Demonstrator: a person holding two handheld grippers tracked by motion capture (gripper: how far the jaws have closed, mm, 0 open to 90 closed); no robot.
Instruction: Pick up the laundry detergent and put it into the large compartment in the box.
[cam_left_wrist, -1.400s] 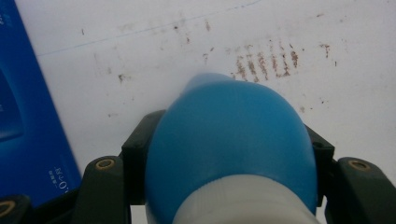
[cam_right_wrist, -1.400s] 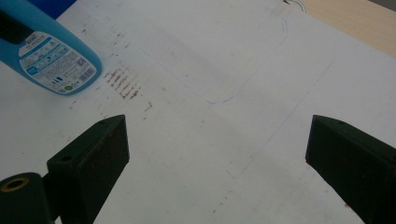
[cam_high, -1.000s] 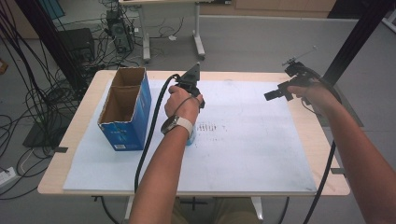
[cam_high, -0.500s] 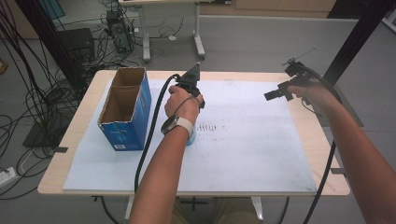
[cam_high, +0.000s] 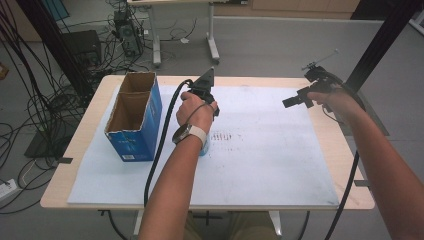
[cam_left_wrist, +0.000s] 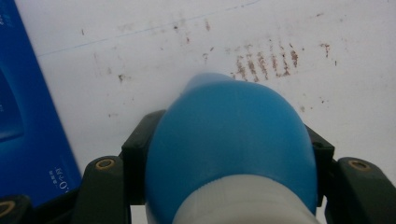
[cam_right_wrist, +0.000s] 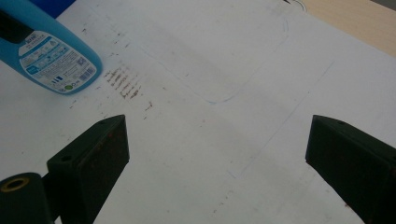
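— From above, where's the bottle (cam_high: 204, 146)?
— Under the left wrist, on the table's white sheet (cam_high: 280, 165), near the blue box (cam_high: 134, 120).
— Left tongs (cam_left_wrist: 229, 154)?
— Clamped round that blue bottle (cam_left_wrist: 229, 140).
— Right tongs (cam_right_wrist: 219, 154)?
— Jaws spread wide, holding nothing, above the sheet.

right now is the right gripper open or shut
Open. In the right gripper view its two black jaws stand wide apart with bare white mat between them; the right gripper holds nothing.

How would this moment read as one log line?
left gripper: shut on bottle | right gripper: open, empty | box: open, on table
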